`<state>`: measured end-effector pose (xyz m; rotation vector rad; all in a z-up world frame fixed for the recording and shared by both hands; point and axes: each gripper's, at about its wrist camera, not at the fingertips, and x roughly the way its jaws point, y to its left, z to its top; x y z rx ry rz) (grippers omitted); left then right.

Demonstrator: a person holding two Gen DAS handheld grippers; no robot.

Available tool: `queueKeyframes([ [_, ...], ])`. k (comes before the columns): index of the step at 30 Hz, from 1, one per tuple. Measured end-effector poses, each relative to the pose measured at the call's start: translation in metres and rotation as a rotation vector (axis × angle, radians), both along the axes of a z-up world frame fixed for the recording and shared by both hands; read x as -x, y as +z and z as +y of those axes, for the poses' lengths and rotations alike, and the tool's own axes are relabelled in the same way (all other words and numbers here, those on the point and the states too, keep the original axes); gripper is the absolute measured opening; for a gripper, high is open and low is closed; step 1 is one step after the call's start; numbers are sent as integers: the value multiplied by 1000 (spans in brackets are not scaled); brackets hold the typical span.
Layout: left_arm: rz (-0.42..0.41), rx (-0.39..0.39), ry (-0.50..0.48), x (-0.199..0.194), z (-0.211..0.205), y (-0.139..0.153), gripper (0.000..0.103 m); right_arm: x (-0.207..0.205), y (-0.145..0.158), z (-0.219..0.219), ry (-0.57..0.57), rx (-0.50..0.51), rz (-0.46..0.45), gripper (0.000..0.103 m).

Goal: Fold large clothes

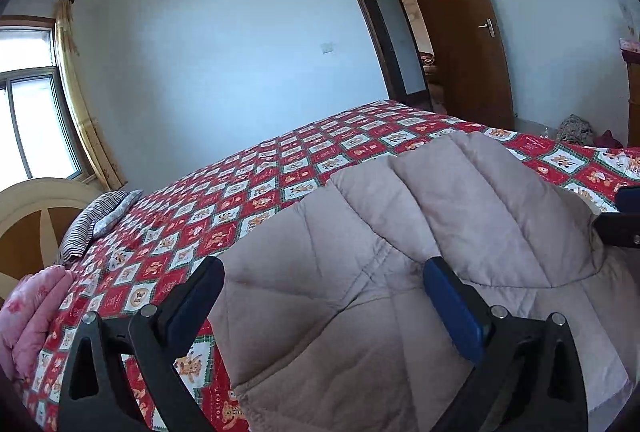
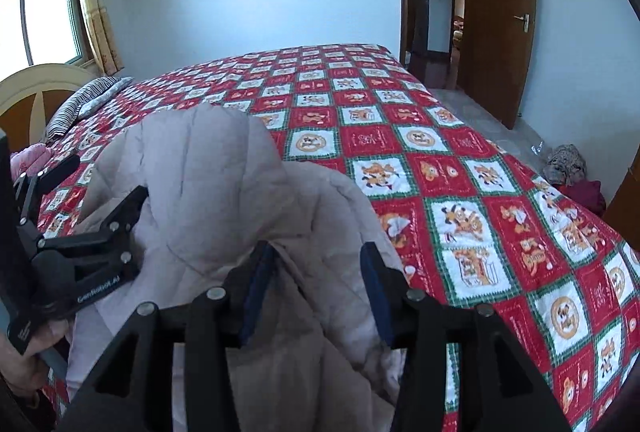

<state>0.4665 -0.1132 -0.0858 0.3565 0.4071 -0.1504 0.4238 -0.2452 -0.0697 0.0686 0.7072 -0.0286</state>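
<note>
The beige quilted padded jacket [image 1: 400, 252] lies bunched at lower centre on the red patchwork-print bed [image 2: 460, 192]. Left gripper [image 1: 324, 296] and right gripper [image 2: 316, 292] both straddle it, fingers apart. Best pinch matching edges, lift evenly.

Quilted matt beige jacket [image 1: 400, 252] – soft cloth – on printed cotton-like bedspread [image 2: 460, 172].

Right gripper [image 2: 316, 288]: jaws spread, blue pads either side of a ridge of the beige quilted coat [image 2: 224, 184]; contact with the fabric possibly made, not resolvable. Coat bunched ahead and left of the fingers, on the red patterned bedspread [image 2: 460, 192]. Left gripper [image 2: 102, 188] far left, jaws spread, lower finger against the coat.
</note>
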Motion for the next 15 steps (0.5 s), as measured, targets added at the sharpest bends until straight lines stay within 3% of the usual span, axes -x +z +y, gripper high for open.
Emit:
queueKeyframes([
  [5,3,-21,-3,-3,-7,-8,100,-34,-12,5,6,35,50,52],
  [10,102,71,-6,-22,-2,-17,102,-29,-44,2,2,16,70,52],
  [15,94,71,-6,-24,-9,-31,102,-32,-59,-3,-7,3,72,55],
])
